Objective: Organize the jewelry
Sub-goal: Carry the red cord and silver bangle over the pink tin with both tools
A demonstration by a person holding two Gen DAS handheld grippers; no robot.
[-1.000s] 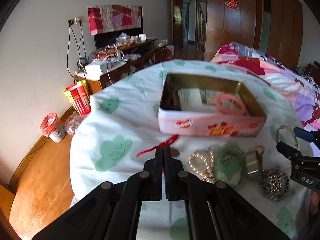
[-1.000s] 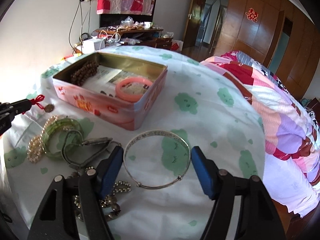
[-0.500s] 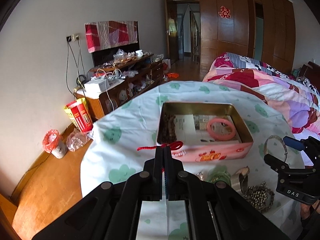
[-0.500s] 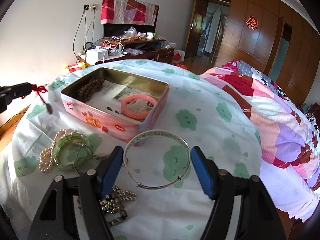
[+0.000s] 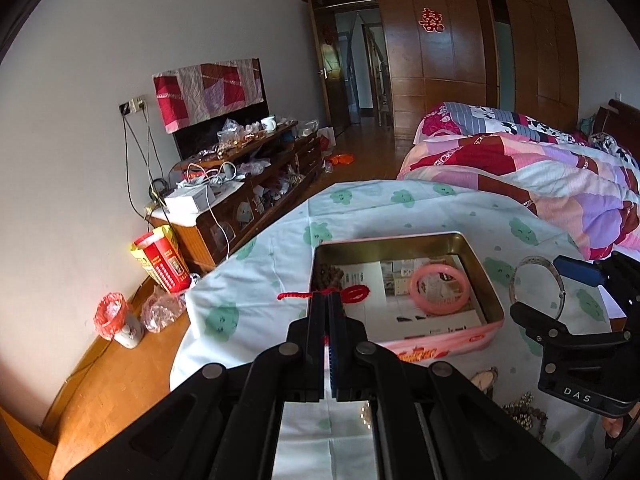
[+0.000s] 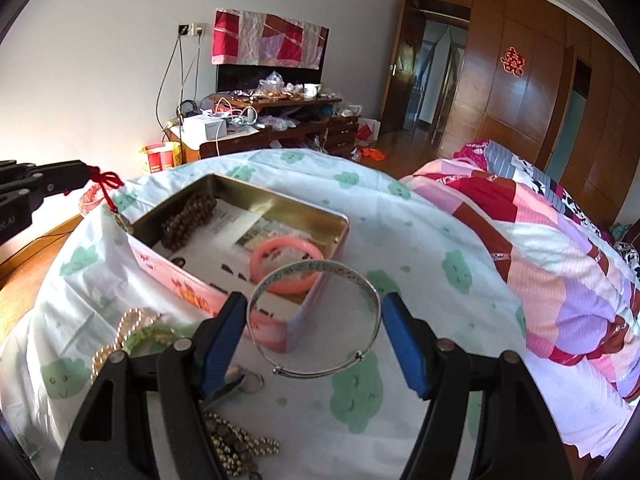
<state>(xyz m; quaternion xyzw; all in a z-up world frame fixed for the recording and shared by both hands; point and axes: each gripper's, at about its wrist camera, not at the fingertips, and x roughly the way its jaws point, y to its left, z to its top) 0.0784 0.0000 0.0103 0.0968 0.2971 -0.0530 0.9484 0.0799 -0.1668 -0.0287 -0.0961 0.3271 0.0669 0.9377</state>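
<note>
My left gripper [image 5: 328,295] is shut on a red cord with a small pendant [image 5: 354,293] and holds it above the left end of the pink tin box [image 5: 440,345]. The cord [image 6: 105,184] hangs from it in the right wrist view. My right gripper [image 6: 314,320] is shut on a silver bangle [image 6: 316,272], raised near the tin's right corner. In the tin [image 6: 240,196] lie a pink bangle [image 6: 286,268], brown beads [image 6: 188,218] and a paper leaflet.
On the cloud-print tablecloth [image 6: 420,240] in front of the tin lie a pearl bracelet [image 6: 120,336], a green bangle [image 6: 150,336], a metal ring piece [image 6: 244,380] and a dark bead string [image 6: 236,444]. A bed [image 6: 560,240] is at the right, a cluttered cabinet [image 5: 240,184] behind.
Both grippers have lifted. The left one carried the red cord from the cloth up over the tin's left end. The right one raised the silver bangle toward the tin.
</note>
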